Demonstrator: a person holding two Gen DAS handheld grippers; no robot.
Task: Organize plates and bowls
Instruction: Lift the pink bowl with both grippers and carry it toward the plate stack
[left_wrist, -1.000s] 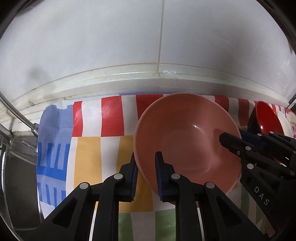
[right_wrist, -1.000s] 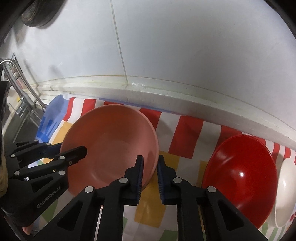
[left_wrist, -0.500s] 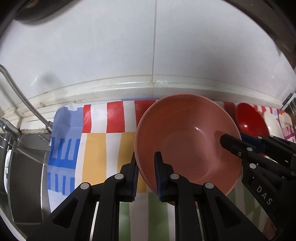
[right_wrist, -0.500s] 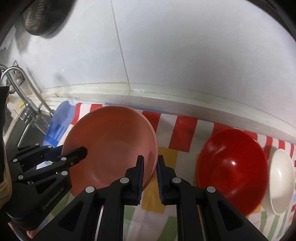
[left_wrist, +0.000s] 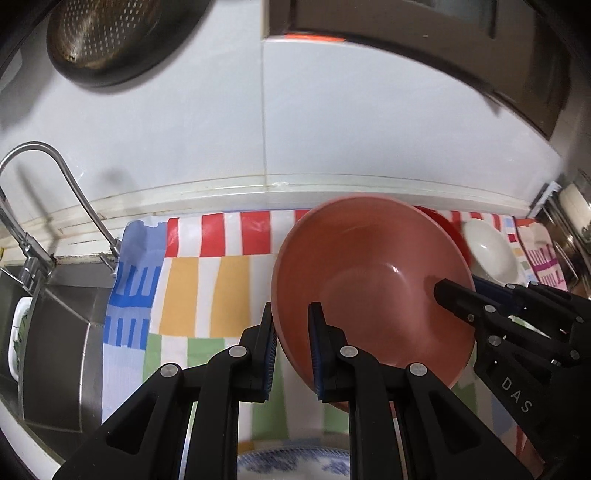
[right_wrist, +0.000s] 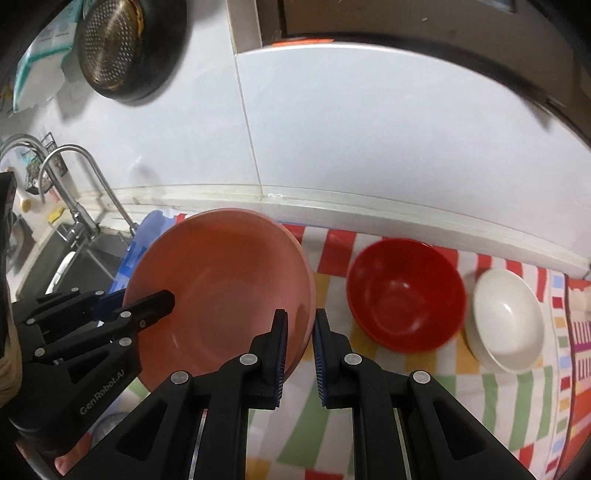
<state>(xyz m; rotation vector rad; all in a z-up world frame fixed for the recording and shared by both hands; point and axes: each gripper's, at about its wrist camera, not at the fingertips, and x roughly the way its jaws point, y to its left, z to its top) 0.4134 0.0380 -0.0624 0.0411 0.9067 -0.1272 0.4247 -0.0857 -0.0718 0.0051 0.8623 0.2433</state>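
At the far left, a steel sink sits beside the counter, with a curved faucet rising over its back edge. A perforated metal strainer hangs on the white tiled wall above. A colourful checked cloth covers the counter from the sink's edge to the right end.

The left gripper pinches the left rim of the pink bowl, one blue pad outside the wall and one inside. The bowl is held tilted above the cloth's middle, its opening facing the cameras. The right gripper pinches the bowl's opposite rim in the same way, its pads pressed on the wall.

To the right of the pink bowl, a red bowl stands upright on the cloth near the back edge of the counter. Just beside it, further right, is a white bowl; whether the two touch is unclear. At the counter's front edge, below the left gripper, the rim of a blue-patterned plate shows.
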